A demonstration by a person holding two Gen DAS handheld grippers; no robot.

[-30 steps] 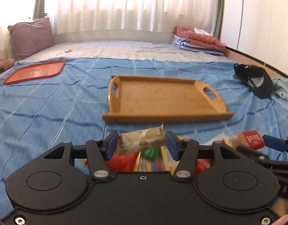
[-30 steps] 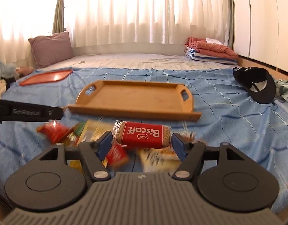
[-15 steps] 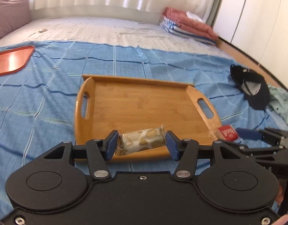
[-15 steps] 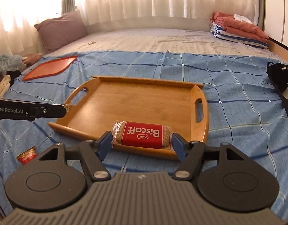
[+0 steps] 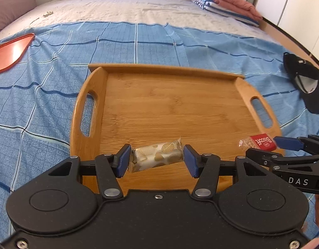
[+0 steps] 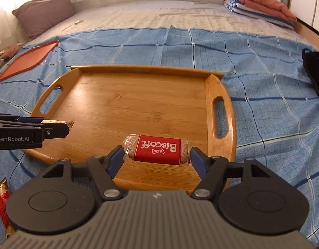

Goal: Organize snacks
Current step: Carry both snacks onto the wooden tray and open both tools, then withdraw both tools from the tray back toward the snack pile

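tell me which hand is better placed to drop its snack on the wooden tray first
Right, probably. The right gripper holds the Biscoff pack over the wooden tray and its jaws are opening. The left gripper has the gold-patterned snack over the tray's near edge too, jaws clamped.

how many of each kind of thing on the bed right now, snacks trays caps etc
Wrapped snacks: 3 (gold-patterned white bar, red Biscoff biscuit pack, red foil packet)
Trays: 2 (bamboo handled tray, flat orange tray)
Black caps: 1
Purple pillows: 1
Folded linen stacks: 1
Total: 8
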